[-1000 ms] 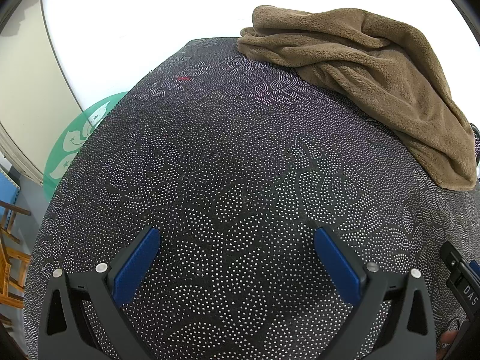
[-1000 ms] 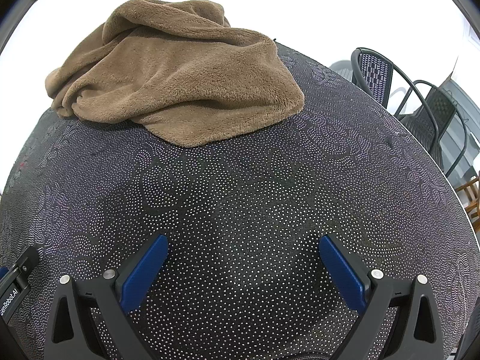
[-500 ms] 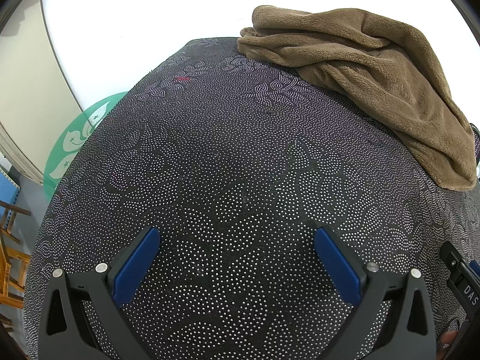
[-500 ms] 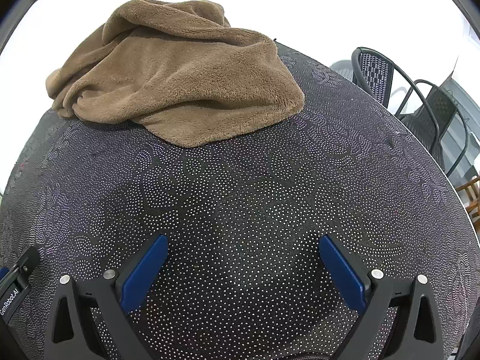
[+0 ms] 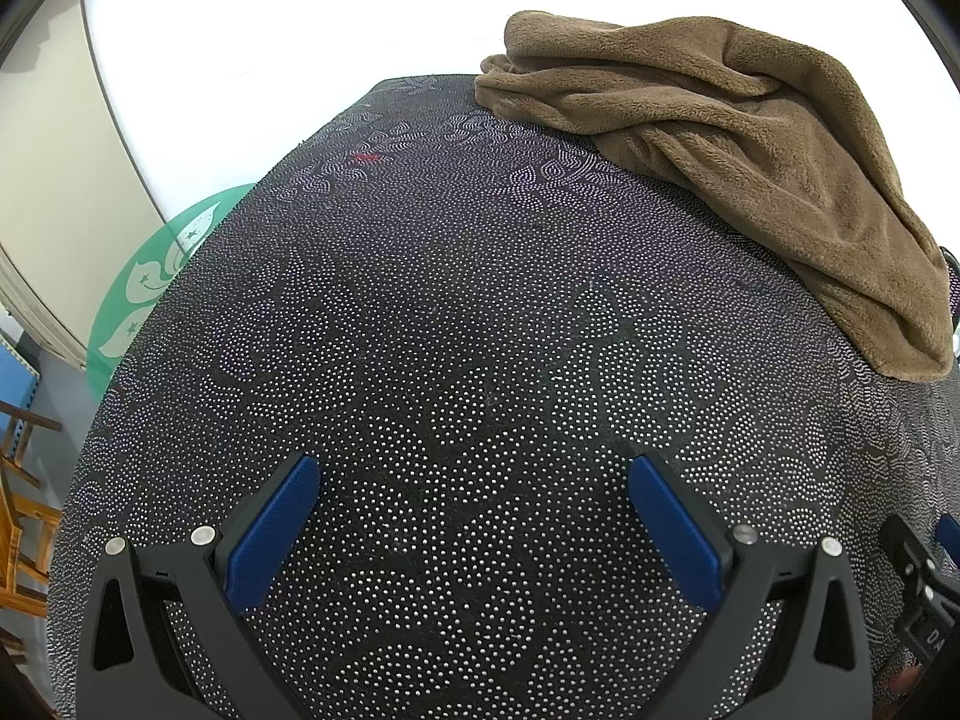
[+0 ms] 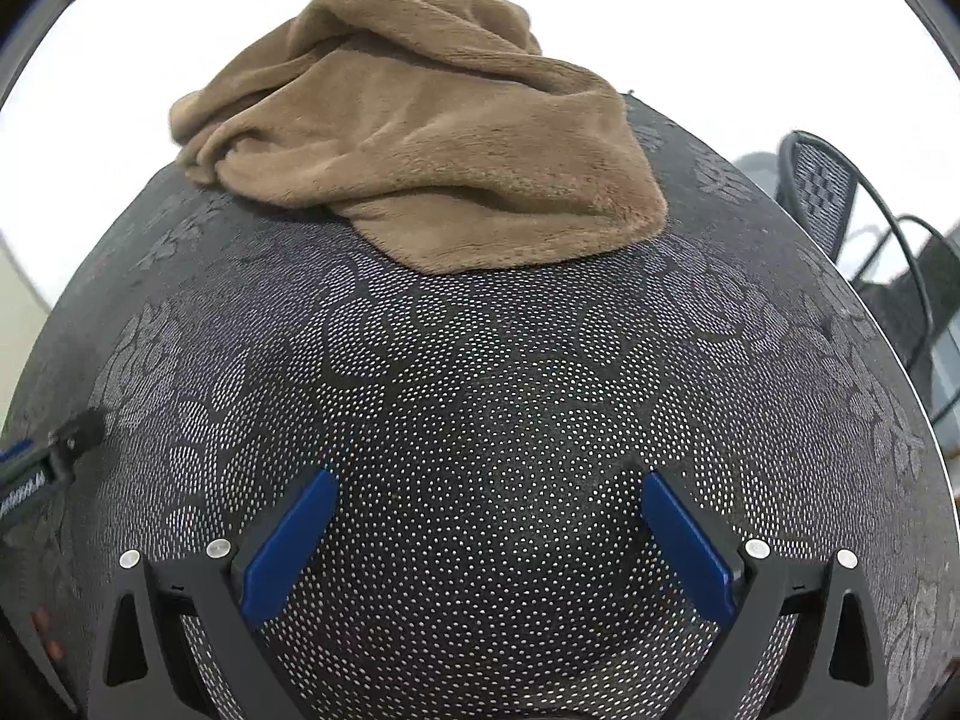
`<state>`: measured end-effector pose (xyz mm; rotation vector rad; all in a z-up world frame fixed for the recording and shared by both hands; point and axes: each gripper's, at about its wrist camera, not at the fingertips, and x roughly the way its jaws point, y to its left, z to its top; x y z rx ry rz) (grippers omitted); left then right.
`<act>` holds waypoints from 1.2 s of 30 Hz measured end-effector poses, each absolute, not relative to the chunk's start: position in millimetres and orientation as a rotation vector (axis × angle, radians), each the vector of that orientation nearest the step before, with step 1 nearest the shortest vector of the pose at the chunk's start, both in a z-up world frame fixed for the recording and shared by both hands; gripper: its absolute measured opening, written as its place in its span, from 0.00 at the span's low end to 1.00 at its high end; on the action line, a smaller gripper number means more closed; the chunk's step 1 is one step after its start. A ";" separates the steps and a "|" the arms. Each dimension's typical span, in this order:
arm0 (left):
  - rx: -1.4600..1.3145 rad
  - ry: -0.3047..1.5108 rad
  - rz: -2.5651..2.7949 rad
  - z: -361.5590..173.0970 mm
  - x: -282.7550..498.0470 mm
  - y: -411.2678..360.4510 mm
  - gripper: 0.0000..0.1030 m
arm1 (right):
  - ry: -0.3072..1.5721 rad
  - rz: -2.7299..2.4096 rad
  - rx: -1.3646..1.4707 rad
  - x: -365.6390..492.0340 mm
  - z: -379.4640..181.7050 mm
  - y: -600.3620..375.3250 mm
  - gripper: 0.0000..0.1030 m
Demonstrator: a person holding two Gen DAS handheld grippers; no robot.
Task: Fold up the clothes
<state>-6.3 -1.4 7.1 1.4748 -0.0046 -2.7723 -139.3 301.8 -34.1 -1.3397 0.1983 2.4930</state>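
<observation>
A crumpled brown fleece garment (image 5: 738, 150) lies in a heap at the far right of the dark dotted tablecloth (image 5: 420, 330); in the right wrist view the same garment (image 6: 420, 150) sits ahead at the far side. My left gripper (image 5: 474, 468) hovers open over bare cloth, well short of the garment, with nothing between its blue pads (image 5: 270, 528). My right gripper (image 6: 489, 483) is open too, its blue pads (image 6: 690, 546) wide apart, and the garment's near edge lies some way ahead of it.
The table's left edge drops off beside a green round sign (image 5: 156, 288) and a wooden chair (image 5: 18, 480). Black wire chairs (image 6: 840, 210) stand beyond the right edge. Part of the other gripper (image 6: 42, 468) shows at the left, low over the cloth.
The right gripper has moved forward and turned slightly right, so the garment looks nearer and more centred. The left gripper has not moved. Both stay open.
</observation>
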 end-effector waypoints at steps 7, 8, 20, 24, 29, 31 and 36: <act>1.474 -0.008 -2.770 6.5 -7.8 -0.6 1.00 | 0.158 2.546 -1.365 -146.4 -34.0 324.3 1.00; 1.473 -0.004 -2.767 6.6 -7.2 -0.4 1.00 | 0.158 2.546 -1.365 -147.4 -34.0 327.4 1.00; 1.593 0.200 -2.740 14.5 -15.7 -17.3 1.00 | 0.086 2.660 -1.426 -155.6 -32.6 376.7 1.00; 1.626 0.268 -2.717 17.5 -21.8 -21.2 1.00 | 0.051 2.699 -1.447 -145.5 -35.8 384.8 1.00; 1.597 0.146 -2.732 17.3 -13.0 -10.7 1.00 | 0.010 2.742 -1.468 -130.2 -40.6 392.1 1.00; 1.571 0.131 -2.750 19.0 -7.5 -10.3 1.00 | -0.007 2.759 -1.476 -124.0 -42.5 395.0 1.00; 1.517 0.122 -2.838 19.8 5.2 -14.8 1.00 | -0.047 2.798 -1.494 -109.5 -47.0 403.2 1.00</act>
